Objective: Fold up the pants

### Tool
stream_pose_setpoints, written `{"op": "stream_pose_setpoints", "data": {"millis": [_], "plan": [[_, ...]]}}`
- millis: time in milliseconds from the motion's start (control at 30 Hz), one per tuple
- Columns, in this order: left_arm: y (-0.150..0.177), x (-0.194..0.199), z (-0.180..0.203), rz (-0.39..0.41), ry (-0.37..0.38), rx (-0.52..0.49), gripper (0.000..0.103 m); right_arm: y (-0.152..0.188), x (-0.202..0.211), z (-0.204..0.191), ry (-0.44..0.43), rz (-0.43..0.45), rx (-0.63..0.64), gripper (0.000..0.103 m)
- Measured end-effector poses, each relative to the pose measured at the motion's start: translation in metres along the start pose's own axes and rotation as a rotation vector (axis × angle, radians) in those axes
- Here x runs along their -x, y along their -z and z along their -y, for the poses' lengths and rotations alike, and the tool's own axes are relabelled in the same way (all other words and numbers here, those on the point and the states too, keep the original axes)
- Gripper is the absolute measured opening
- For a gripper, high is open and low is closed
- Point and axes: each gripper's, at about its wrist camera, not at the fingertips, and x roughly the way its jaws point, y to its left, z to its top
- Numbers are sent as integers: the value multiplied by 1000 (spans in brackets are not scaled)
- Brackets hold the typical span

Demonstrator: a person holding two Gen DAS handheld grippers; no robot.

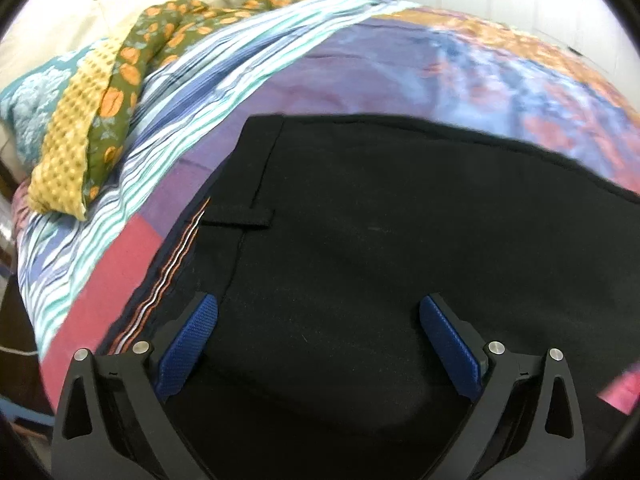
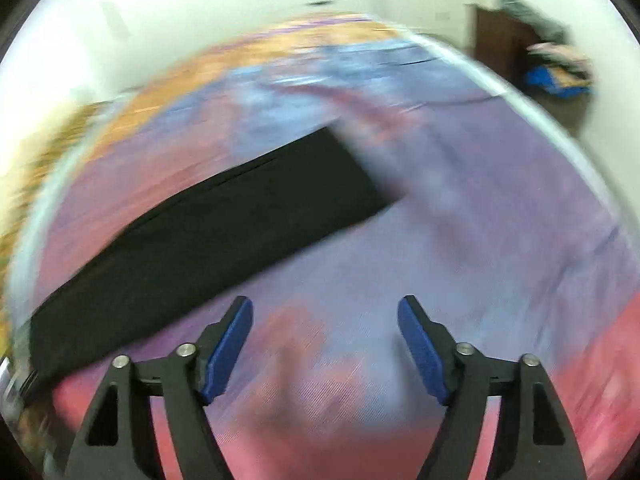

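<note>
Black pants [image 1: 380, 220] lie flat on a bed with a patchwork cover [image 1: 312, 68]. In the left wrist view the waistband with a belt loop [image 1: 236, 216] and striped inner lining is at the left. My left gripper [image 1: 318, 312] is open and hovers over the pants near the waistband, holding nothing. In the blurred right wrist view the pants' legs [image 2: 208, 232] stretch from lower left to the hem at centre. My right gripper [image 2: 325, 312] is open and empty over the bare cover, to the right of the legs.
A yellow and green floral pillow [image 1: 100, 120] and a teal pillow [image 1: 36, 100] lie at the head of the bed. A dark wooden cabinet [image 2: 508, 36] with piled items stands beyond the bed's far corner. White walls surround the bed.
</note>
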Motion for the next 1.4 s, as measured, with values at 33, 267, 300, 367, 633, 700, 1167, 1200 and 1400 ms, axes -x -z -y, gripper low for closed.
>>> {"op": "stream_pose_setpoints", "data": {"millis": [33,267,300,367,633,700,1167,1200,1400], "plan": [[3,20,1,24,39,2,102,28,5,-29,-73,-17,5,87],[87,73,54,-50,212,-183,102,166,15,-70,-140,-254,75,88],[100,70,62,-74,188,-228,102,159,18,-46,-114,-244,46,88],[112,77,67,-51,161,-238,102,150,33,17,37,-218,-45,88],[19,87,83,147,75,-201,102,89,84,105,353,-50,-227,84],[-1,64,85,156,16,-160,102,63,65,65,236,-24,-185,84],[7,-25,61,50,71,-1,103,-52,-181,-119,-51,-129,241,84],[8,-25,60,56,72,1,103,-56,-182,-105,-18,-118,244,81],[7,-30,66,71,72,5,102,-87,-135,48,332,-46,76,82]]}}
